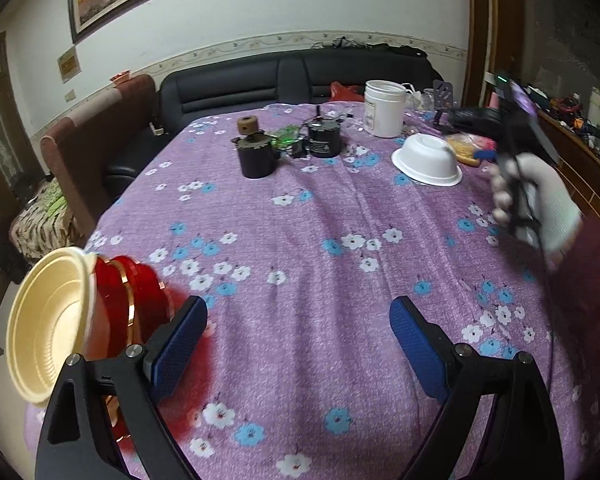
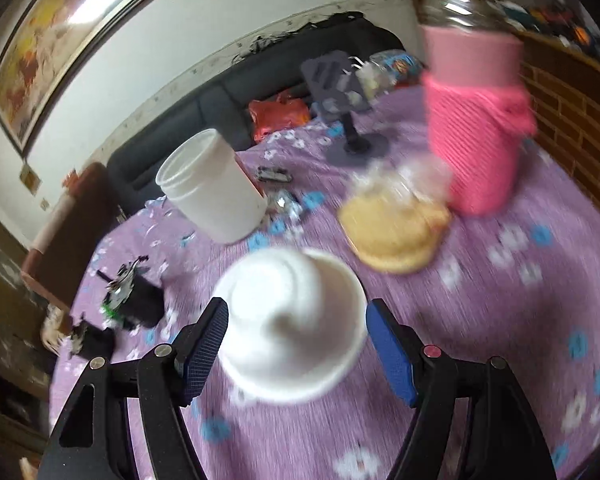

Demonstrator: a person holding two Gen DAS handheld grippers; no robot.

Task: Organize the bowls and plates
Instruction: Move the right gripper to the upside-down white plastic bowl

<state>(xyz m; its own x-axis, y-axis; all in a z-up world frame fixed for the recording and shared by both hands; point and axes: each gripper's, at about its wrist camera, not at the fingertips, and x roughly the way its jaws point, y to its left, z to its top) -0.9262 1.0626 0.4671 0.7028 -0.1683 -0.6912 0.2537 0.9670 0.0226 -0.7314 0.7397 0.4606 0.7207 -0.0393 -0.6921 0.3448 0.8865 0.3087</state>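
Note:
A cream bowl point(image 1: 48, 328) lies tipped on its side against a red, gold-rimmed dish point(image 1: 128, 300) at the table's near left, just left of my left gripper point(image 1: 298, 344). That gripper is open over bare cloth with nothing between its fingers. An upturned white bowl point(image 1: 428, 162) rests on the purple flowered cloth at the far right. In the blurred right wrist view this white bowl point(image 2: 292, 320) shows between the fingers of my open right gripper point(image 2: 298, 350), and the pads stand clear of it. A white-gloved hand point(image 1: 540, 200) holds that gripper near the bowl.
Behind the bowl stand a white jar point(image 2: 212, 184), a yellow flat pack point(image 2: 392, 232), a bottle in a pink knitted sleeve point(image 2: 480, 128) and a grey phone stand point(image 2: 340, 92). Two black motors point(image 1: 256, 156) point(image 1: 324, 140) sit mid-table. A dark sofa point(image 1: 260, 80) lies beyond.

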